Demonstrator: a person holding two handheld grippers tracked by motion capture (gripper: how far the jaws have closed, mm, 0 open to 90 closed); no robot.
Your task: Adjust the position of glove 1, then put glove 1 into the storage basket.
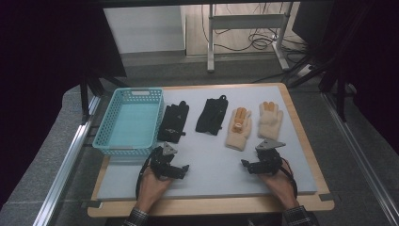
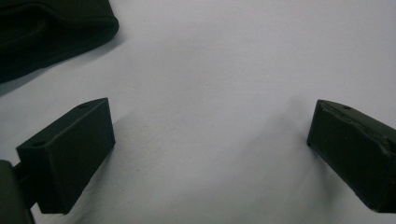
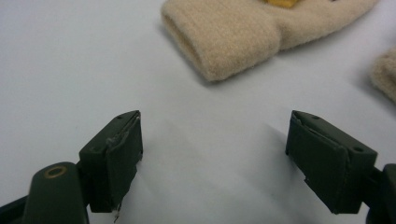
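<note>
Four gloves lie in a row on the grey mat (image 1: 211,176): two black gloves (image 1: 174,121) (image 1: 211,115) and two beige gloves (image 1: 239,128) (image 1: 269,120), the left beige one with an orange patch. My left gripper (image 1: 168,159) hovers low just in front of the left black glove (image 2: 46,32), open with bare mat between its jaws (image 2: 210,135). My right gripper (image 1: 264,156) sits just in front of the beige pair, open and holding nothing (image 3: 215,140). The cuff of the nearer beige glove (image 3: 229,37) lies a little ahead of it, the other beige glove (image 3: 385,77) at the right edge.
A teal plastic basket (image 1: 139,90) with nothing in it stands at the mat's left side, beside the black gloves. The mat rests on a wooden tabletop (image 1: 301,127). Metal frame rails run along both sides, and a desk leg and cables stand beyond the far edge.
</note>
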